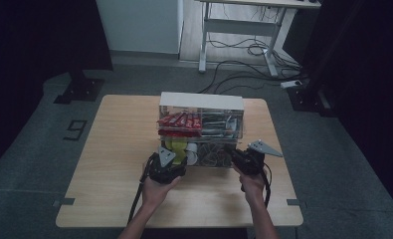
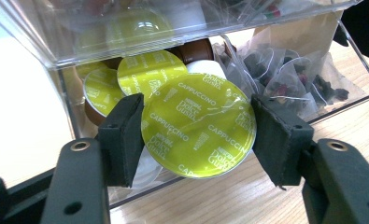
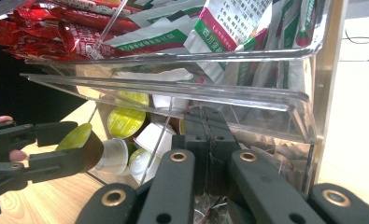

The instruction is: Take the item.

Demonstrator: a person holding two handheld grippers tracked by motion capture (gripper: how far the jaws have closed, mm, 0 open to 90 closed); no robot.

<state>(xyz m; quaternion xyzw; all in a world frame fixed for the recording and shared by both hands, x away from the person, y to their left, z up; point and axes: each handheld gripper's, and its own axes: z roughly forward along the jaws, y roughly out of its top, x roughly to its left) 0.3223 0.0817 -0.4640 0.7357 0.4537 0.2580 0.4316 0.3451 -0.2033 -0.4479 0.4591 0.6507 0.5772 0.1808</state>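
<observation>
A clear acrylic organizer [image 1: 201,102] stands in the middle of the wooden table [image 1: 114,149], its lower drawer [image 2: 56,65] pulled out toward me. My left gripper [image 2: 198,135] is shut on a coffee capsule [image 2: 198,116] with a yellow-green "Cappuccino" lid, held just in front of the drawer; in the high view the left gripper [image 1: 171,155] is at the drawer's left half. More green-lidded capsules [image 2: 147,70] lie inside. My right gripper [image 3: 205,135] is shut, jaws together, at the drawer's right front below the upper tray; I cannot tell if it pinches anything. The right gripper view catches the held capsule [image 3: 79,137].
Red sachets [image 3: 56,28] and green-and-white packets [image 3: 229,28] fill the upper tray. Clear bags of dark tea [image 2: 285,74] lie in the drawer's right half. A desk frame and floor cables [image 1: 244,55] stand beyond the table. Bare wood lies left of the organizer.
</observation>
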